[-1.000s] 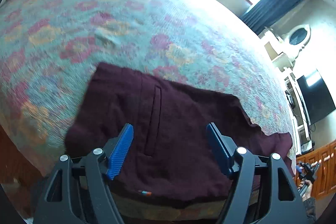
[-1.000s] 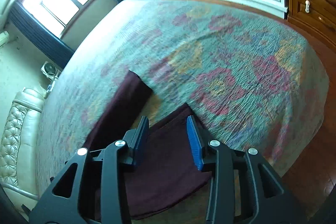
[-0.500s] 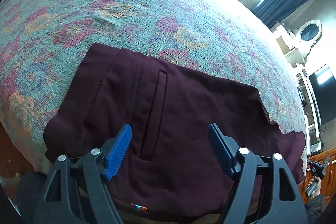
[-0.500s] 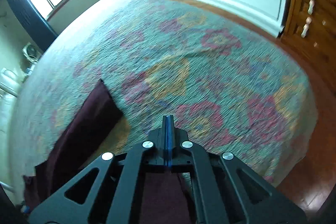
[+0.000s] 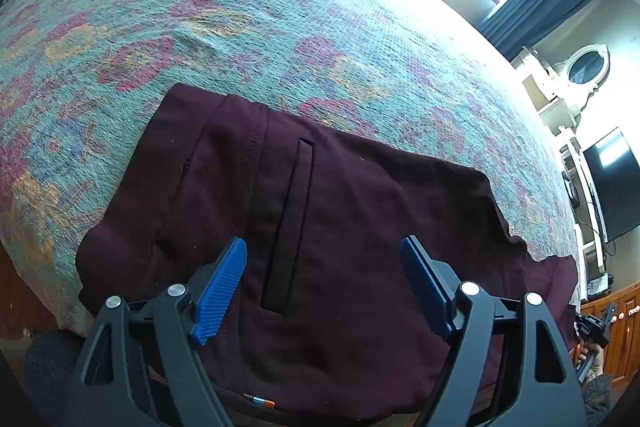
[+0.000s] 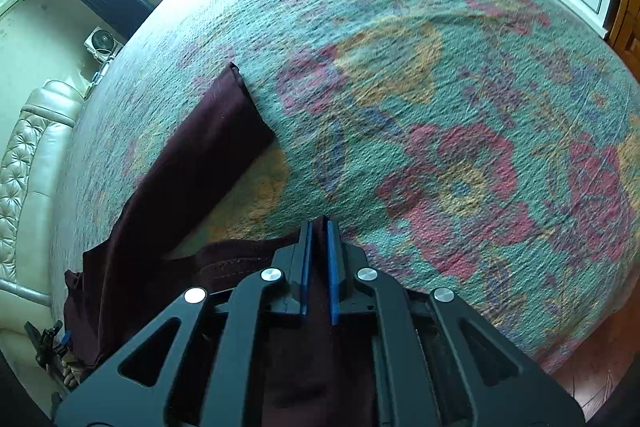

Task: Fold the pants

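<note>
The right gripper had its blue pads almost together, with a thin fold of dark cloth showing between them; the jaws were easing apart a little, yet the pads still seemed to pinch the fabric. That cloth was the end of one leg of the maroon pants, at the near edge of the bed. The other leg lay flat beside it, slanting away toward the middle of the bed.

The left gripper hung over the waist end of the pants with its jaws wide and opening further. Nothing was between the pads; the long slit pocket lay just below and between them. This end of the pants also lay along the bed's near edge, close to the left corner, on the flowered bedspread.

By my reading the step in hand was the take-up for the first fold: one end gripped, the other not yet. The next move would call for the left gripper to come down and close on the waistband edge, taking both layers. The right would need a firm pinch on the leg end before any lift. Then both ends could be carried together without the cloth sliding off the bed.
</note>
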